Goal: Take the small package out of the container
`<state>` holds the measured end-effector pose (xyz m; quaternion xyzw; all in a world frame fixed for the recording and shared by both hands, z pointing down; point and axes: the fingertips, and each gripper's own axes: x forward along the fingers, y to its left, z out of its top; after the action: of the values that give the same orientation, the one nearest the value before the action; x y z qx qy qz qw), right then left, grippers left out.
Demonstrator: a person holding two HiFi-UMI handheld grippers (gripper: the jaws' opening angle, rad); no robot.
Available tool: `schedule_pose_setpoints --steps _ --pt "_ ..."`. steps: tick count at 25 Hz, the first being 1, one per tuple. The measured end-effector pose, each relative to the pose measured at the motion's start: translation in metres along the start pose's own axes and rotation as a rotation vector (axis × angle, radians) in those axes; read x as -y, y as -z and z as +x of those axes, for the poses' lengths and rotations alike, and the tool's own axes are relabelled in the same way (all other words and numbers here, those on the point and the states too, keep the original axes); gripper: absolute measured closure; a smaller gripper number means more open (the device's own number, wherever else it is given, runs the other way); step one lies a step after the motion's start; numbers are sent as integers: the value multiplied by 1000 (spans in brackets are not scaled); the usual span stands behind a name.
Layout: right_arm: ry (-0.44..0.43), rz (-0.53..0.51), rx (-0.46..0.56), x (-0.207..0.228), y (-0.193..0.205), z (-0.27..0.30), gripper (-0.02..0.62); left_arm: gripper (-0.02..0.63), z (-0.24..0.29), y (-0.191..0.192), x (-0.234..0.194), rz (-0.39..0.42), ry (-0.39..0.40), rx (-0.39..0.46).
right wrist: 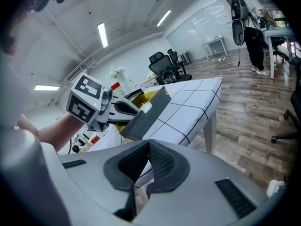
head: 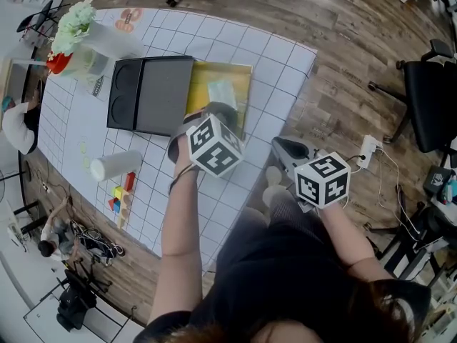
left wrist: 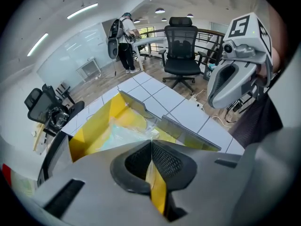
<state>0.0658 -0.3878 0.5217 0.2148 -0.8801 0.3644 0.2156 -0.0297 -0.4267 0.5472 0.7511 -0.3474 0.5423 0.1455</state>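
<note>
L tongs (left wrist: 151, 147) clamp box (left wrist: 91, 126) near wall; pkg (left wrist: 123, 132) lies just ahead inside. R tongs (right wrist: 148, 150) closed, empty, farther, off table (right wrist: 197, 98).

Right hand-held gripper (right wrist: 148, 147), jaws together, faces the container (right wrist: 146, 116) on the table (right wrist: 197, 98).

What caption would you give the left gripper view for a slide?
Left gripper, jaws closed, at the open yellow container with the small package lying inside.
</note>
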Motion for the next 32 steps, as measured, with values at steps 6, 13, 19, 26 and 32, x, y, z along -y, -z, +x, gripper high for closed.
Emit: schedule_pose_setpoints --steps 6,13,19,26,32 --pt "-2 -18 10 -14 -1 2 581 578 -37 -7 -9 13 -103 98" --pt "-3 -58 21 -42 0 3 581 578 -102 -9 -10 -26 -207 262" --pt "-11 -93 41 -71 4 1 581 578 -147 21 2 -93 -289 320" --pt "-29 -142 69 -111 7 -6 581 578 -196 58 24 -190 -348 392" --pt "-44 -166 98 -136 9 -14 581 578 -220 92 50 -254 -386 394"
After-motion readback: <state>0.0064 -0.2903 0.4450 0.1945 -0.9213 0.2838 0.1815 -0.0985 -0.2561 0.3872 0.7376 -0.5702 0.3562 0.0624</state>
